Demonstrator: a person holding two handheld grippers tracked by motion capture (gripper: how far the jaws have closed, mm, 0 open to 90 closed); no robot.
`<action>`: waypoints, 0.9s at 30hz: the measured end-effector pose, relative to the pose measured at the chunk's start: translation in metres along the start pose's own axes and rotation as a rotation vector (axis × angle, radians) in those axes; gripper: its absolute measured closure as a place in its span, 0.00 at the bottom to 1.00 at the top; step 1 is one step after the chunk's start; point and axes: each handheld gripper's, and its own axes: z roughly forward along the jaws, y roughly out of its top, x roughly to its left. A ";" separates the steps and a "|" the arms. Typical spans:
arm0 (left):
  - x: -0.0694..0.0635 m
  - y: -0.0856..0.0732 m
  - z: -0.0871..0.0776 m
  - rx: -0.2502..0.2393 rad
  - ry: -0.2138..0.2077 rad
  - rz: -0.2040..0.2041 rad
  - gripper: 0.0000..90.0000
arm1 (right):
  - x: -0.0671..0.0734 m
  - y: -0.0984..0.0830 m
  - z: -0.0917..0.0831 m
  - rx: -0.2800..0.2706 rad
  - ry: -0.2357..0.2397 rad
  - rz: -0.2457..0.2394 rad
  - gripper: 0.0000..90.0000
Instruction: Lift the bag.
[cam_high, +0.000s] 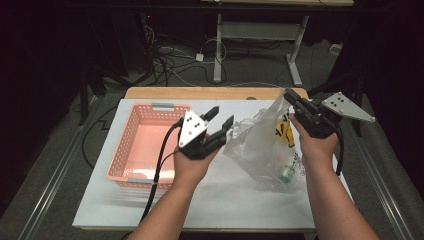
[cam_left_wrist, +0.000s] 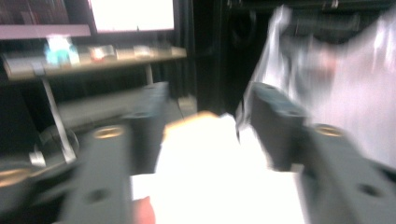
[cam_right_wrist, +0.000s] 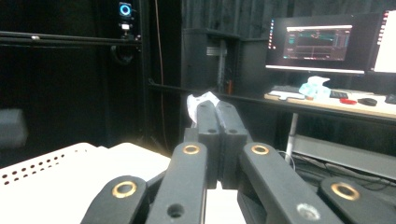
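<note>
A clear plastic bag hangs over the right half of the white table; inside it are a yellow-and-black item and a small green-and-white one. My right gripper is shut on the bag's top corner and holds it up. In the right gripper view the jaws are pressed together with a scrap of plastic poking out at the tips. My left gripper stands open just left of the bag. In the blurred left gripper view its jaws are apart, and the bag hangs beyond the right jaw.
A pink mesh basket with grey handles sits on the left of the table, close to the left hand. Behind the table's far edge are desk legs and loose cables on the floor. A desk with monitors stands farther off.
</note>
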 end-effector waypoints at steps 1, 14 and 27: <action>-0.001 -0.010 0.001 0.037 -0.010 -0.016 0.31 | -0.001 -0.001 -0.001 0.000 -0.005 0.006 1.00; -0.005 -0.041 0.061 0.149 -0.123 -0.053 0.98 | 0.004 -0.004 -0.007 0.006 0.018 -0.019 1.00; 0.001 0.089 0.041 -0.156 -0.014 0.075 0.98 | -0.002 0.015 -0.001 -0.038 -0.009 -0.018 1.00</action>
